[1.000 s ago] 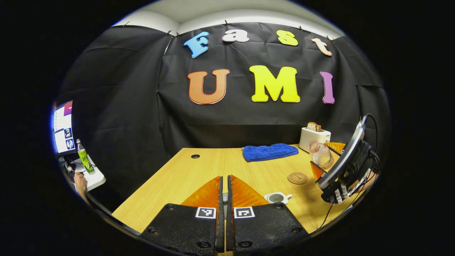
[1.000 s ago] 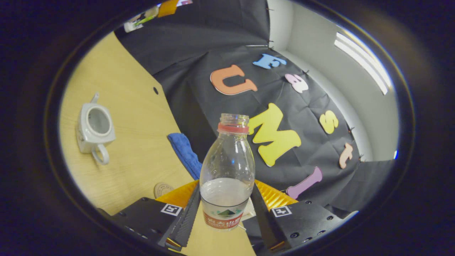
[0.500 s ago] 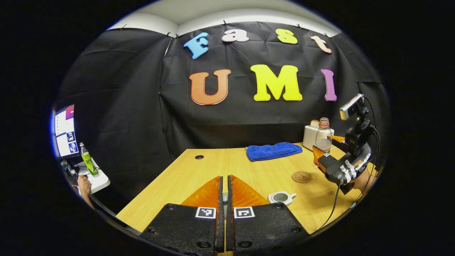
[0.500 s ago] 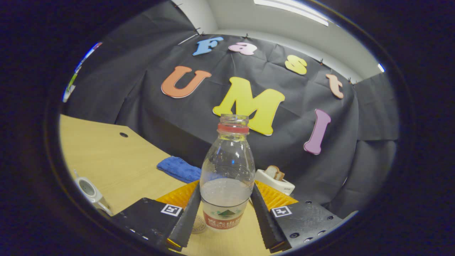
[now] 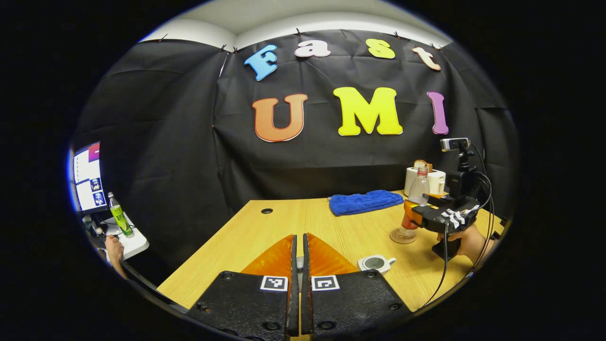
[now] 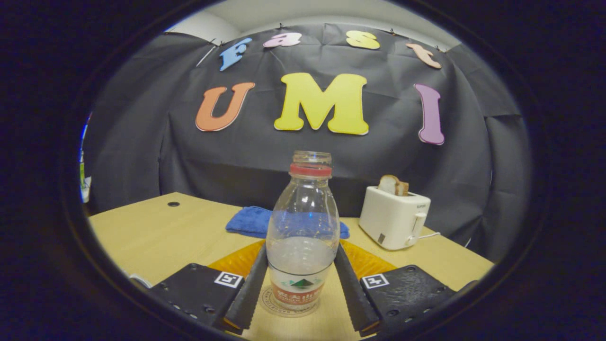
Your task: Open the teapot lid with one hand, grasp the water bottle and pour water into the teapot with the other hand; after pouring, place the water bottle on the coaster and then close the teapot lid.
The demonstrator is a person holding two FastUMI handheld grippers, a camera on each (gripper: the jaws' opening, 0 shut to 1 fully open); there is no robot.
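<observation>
Two grippers at work: right gripper (image 6: 298, 289) clamps upright water bottle (image 6: 303, 237), base over coaster (image 6: 270, 303); left gripper (image 5: 297, 258), fingers pressed together, nothing visibly between them, nearer lidless teapot (image 5: 375, 263).

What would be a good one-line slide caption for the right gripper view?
Right gripper clasps an upright, uncapped water bottle over the round coaster, with a blue towel and toaster behind.

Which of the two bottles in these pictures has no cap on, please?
The clear water bottle in the right claw, standing on the coaster; the green bottle by the monitor is capped.
</observation>
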